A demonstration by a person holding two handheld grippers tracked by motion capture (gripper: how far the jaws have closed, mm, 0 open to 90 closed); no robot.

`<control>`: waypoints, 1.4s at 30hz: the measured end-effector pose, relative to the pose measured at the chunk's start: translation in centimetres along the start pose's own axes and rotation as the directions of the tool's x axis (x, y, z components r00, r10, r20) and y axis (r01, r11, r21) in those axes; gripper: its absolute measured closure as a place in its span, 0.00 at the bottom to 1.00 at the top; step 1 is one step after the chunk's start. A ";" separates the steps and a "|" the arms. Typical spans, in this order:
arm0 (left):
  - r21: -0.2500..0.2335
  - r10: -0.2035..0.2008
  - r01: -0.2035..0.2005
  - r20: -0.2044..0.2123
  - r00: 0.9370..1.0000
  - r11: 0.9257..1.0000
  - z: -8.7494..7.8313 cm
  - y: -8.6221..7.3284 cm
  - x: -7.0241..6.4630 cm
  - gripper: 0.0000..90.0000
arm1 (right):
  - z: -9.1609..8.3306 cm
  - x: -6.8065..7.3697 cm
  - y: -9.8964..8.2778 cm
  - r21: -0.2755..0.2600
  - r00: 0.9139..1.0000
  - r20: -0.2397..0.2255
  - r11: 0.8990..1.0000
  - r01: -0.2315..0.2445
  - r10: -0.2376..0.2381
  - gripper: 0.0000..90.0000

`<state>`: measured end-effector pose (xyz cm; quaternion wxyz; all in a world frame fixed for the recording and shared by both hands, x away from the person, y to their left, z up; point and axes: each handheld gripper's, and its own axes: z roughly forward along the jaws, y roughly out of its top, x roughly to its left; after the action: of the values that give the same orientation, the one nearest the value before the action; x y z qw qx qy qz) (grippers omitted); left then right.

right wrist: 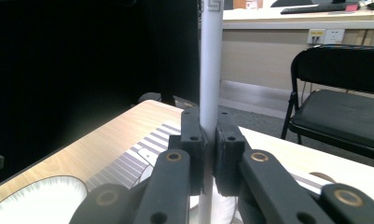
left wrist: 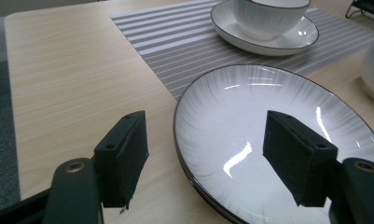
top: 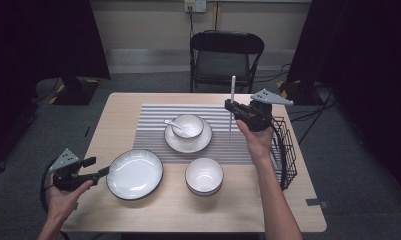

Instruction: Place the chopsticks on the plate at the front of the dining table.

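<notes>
**Chopstick up, plate lined up**

Right gripper [top: 234, 107] pinches a white chopstick [top: 231, 111] upright at two o'clock, above the striped mat [top: 148, 125]; left gripper [top: 95, 167] spread, astride the big plate's [top: 134, 174] rim at eight (not pressing yet); next, I'd judge, lower the stick carefully.

White chopstick [top: 231, 111], slim, upright, clamped mid-length in right gripper [top: 231, 106] above striped mat. Large white dark-rimmed plate [top: 134, 173] flat on desk, front left, empty.

A recording lab: black curtains [top: 43, 40] (studio-style), folding chair [top: 225, 60], wall socket [top: 195, 5].
</notes>
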<state>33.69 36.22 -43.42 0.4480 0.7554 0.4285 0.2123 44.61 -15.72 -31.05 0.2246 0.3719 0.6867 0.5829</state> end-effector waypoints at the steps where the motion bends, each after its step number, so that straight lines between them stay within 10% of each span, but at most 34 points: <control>1: -0.003 -0.001 0.002 0.006 1.000 1.000 0.0 0.0 -0.2 0.34 | 0.2 0.1 -0.1 -0.001 1.000 -0.005 1.000 0.001 -0.001 0.95; 15: -0.019 0.089 -0.087 0.081 0.993 0.996 0.2 0.9 -4.2 0.35 | 1.2 1.9 -0.2 -0.005 0.999 -0.048 1.000 0.016 -0.016 0.95; 42: -0.070 0.153 -0.143 0.161 0.975 0.987 4.1 4.0 -7.1 0.31 | 2.8 5.0 0.2 -0.007 0.986 -0.165 1.000 -0.015 0.014 0.95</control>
<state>34.54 27.33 -41.58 0.4867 0.7869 0.3260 0.1940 43.60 -10.11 -30.87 0.1643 0.3265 0.6977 0.6161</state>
